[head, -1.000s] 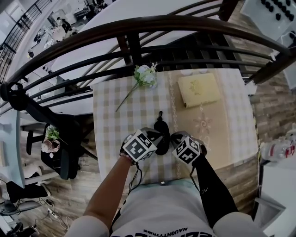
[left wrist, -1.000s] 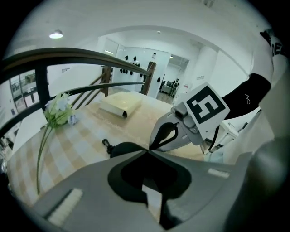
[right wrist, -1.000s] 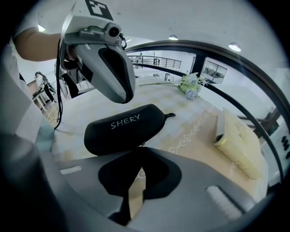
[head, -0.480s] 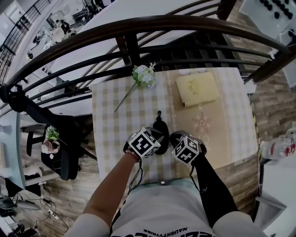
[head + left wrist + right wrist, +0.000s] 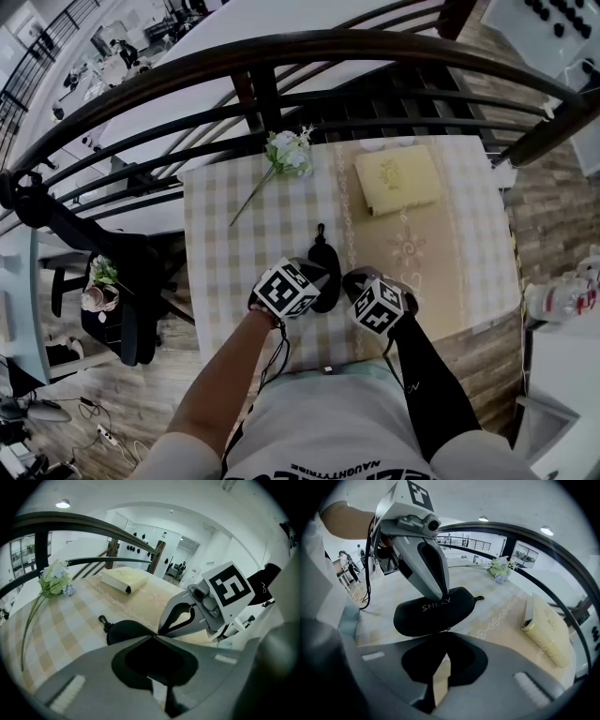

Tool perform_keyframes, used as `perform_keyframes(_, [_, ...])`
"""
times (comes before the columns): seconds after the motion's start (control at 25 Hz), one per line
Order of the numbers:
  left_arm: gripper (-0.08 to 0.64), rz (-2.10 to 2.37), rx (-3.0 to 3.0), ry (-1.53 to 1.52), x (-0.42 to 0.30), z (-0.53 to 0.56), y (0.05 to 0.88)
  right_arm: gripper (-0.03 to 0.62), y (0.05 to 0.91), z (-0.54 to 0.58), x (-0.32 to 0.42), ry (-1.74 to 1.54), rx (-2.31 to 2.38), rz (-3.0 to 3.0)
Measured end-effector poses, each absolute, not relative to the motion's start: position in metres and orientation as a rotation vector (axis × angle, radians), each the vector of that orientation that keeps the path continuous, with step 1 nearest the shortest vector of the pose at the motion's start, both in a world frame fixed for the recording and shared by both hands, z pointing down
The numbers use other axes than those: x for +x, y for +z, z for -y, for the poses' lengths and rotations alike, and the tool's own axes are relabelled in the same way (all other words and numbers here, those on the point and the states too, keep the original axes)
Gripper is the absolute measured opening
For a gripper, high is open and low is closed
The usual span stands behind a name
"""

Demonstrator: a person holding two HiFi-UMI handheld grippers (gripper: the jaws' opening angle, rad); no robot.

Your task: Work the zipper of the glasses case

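From the head view: black glasses case (image 5: 325,267) flat on the checked table (image 5: 234,234), near the front edge, long way pointing away from the person, small loop (image 5: 322,230) at the far end. Left gripper (image 5: 315,273) at its left side, right gripper (image 5: 348,278) at its right, both angled down. Hard to make out from above exactly where the tips meet the case. Farther back, flowers (image 5: 286,155) and a yellow book (image 5: 398,178), well apart from the case. Beyond the table, a dark railing (image 5: 281,56).

From the left gripper view: own jaws together, left gripper (image 5: 152,637) tips at the near side of the case (image 5: 124,631). Also here, side-on, the right gripper (image 5: 160,632), closed to a point right at the case's edge.

From the right gripper view: own jaws closed, right gripper (image 5: 447,632) tips meeting at the near rim of the case (image 5: 426,613). Something tiny and dark at the tips, too small to name. Only in this view: white lettering (image 5: 436,604) on the case's side, and the left gripper (image 5: 443,595) with closed tips touching the top of the case just above that lettering.
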State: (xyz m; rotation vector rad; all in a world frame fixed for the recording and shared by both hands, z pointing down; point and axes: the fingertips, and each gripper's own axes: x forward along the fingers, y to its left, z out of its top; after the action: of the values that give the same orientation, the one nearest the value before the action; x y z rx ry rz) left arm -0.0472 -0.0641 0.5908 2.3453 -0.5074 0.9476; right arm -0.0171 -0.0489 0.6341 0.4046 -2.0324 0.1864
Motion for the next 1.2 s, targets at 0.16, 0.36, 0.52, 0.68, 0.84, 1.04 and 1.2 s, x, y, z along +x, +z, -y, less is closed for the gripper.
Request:
perform_keyframes(0.16, [0.011,0.510,2.352,0.948,-0.047,0.064,0.591,0.031,0.635,0.043,-0.017,0.200,0.406,2.034])
perform_keyframes(0.36, [0.011,0.511,2.357,0.948,-0.047,0.064,0.591,0.031,0.636,0.037,-0.016,0.215,0.406,2.036])
perform_keyframes(0.52, [0.011,0.519,2.358,0.943,-0.047,0.064,0.592,0.031,0.637,0.031,-0.016,0.232,0.409,2.039])
perform_keyframes(0.68, [0.011,0.526,2.364,0.942,-0.048,0.064,0.591,0.031,0.636,0.026,-0.016,0.239,0.410,2.037])
perform_keyframes(0.84, [0.011,0.531,2.365,0.944,-0.048,0.064,0.592,0.031,0.636,0.020,-0.016,0.249,0.415,2.038])
perform_keyframes(1.04, [0.011,0.535,2.368,0.940,-0.047,0.063,0.590,0.031,0.636,0.010,-0.017,0.261,0.416,2.040])
perform_keyframes(1.2, [0.011,0.537,2.371,0.948,-0.048,0.063,0.591,0.031,0.637,0.005,-0.018,0.268,0.407,2.039])
